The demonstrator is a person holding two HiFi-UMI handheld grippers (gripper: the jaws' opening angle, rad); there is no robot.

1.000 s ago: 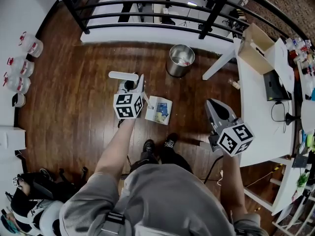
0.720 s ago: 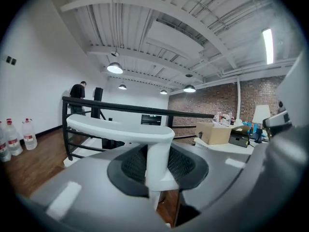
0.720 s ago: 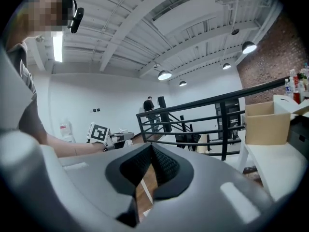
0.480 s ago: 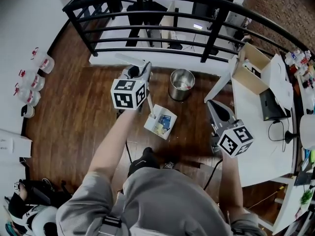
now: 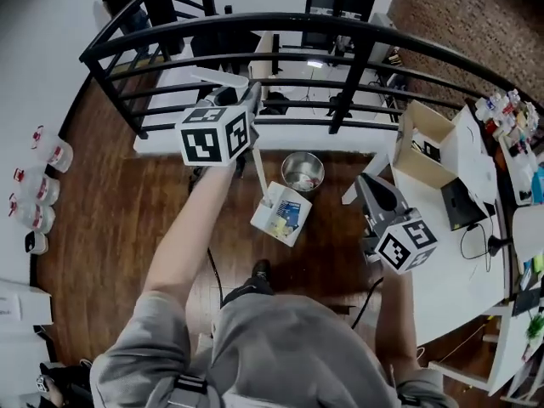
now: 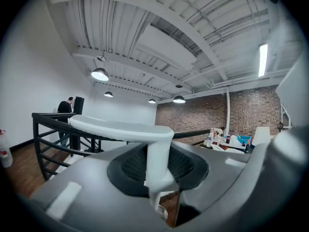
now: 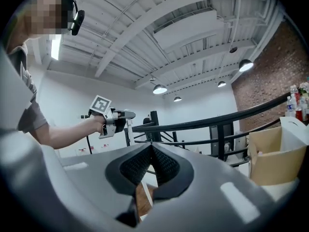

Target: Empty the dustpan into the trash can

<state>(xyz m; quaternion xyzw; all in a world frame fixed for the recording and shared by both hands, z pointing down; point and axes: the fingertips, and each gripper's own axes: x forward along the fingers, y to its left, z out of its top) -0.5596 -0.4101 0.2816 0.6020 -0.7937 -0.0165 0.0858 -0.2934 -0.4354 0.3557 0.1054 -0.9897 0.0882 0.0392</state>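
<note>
The left gripper (image 5: 240,102) is clamped on the white handle (image 6: 158,151) of the dustpan (image 5: 282,213), which hangs just near of the steel trash can (image 5: 303,171). The right gripper (image 5: 368,182) is closed and empty. The dustpan is probably light, rigid plastic and liable to swing, so hold the stem firmly.

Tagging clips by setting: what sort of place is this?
Probably a loft-style office or workshop mezzanine: black railing along the edge, brick wall, exposed ceiling beams, cluttered white desk.

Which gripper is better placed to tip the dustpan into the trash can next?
Probably left. The left gripper grips the dustpan by its handle, right beside the trash can; the right gripper is shut, empty and farther off.
</note>
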